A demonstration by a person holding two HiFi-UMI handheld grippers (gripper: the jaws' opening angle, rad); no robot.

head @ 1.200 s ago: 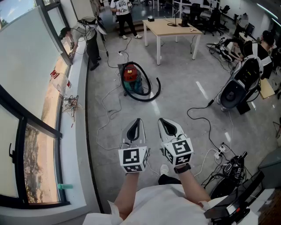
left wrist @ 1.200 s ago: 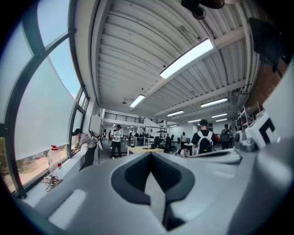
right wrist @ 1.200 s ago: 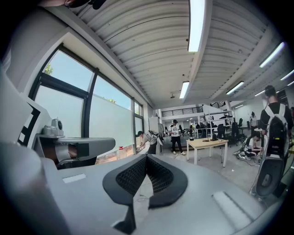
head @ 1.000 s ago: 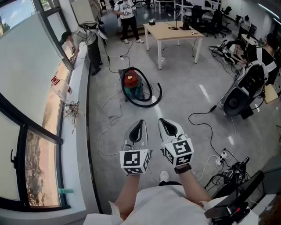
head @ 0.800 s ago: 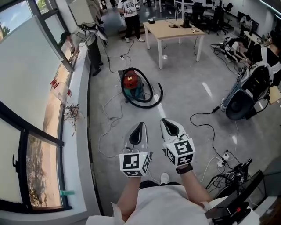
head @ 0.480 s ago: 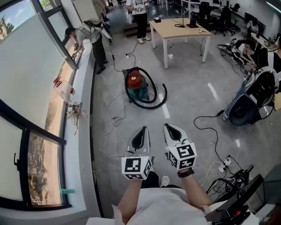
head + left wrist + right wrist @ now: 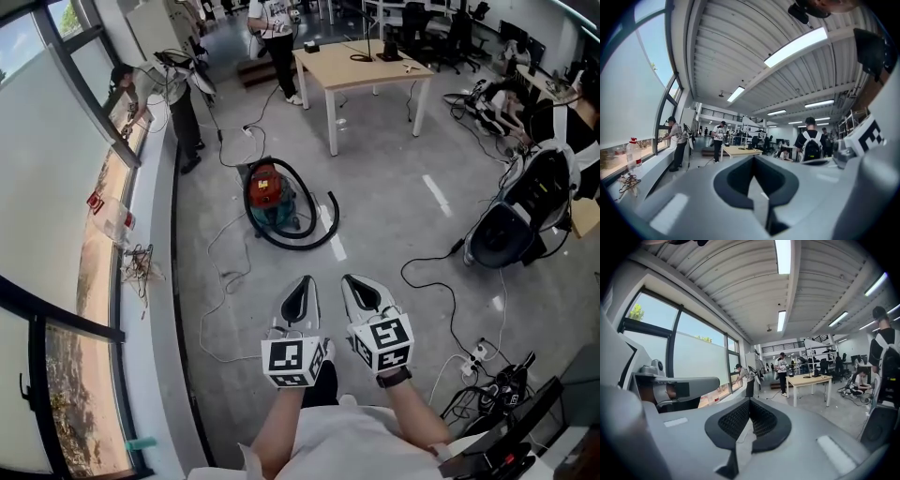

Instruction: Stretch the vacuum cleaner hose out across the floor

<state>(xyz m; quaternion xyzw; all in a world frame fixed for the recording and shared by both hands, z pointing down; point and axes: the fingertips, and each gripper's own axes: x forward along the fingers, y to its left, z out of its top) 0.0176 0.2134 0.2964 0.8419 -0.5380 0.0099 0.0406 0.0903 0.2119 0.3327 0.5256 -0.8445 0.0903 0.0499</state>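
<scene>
Walked forward; vacuum cleaner point(image 7: 267, 192), hose point(image 7: 298, 247) now nearer, shifted left.

Open floor ahead, clutter crowding both sides

Bare grey floor point(image 7: 384, 220) is lying clear up to the vacuum cleaner point(image 7: 267, 192) and its looped hose point(image 7: 300, 247); a white cable point(image 7: 221, 281) is trailing on the left, while black cables point(image 7: 412, 262) and a grey machine point(image 7: 506, 220) are blocking the right.
</scene>
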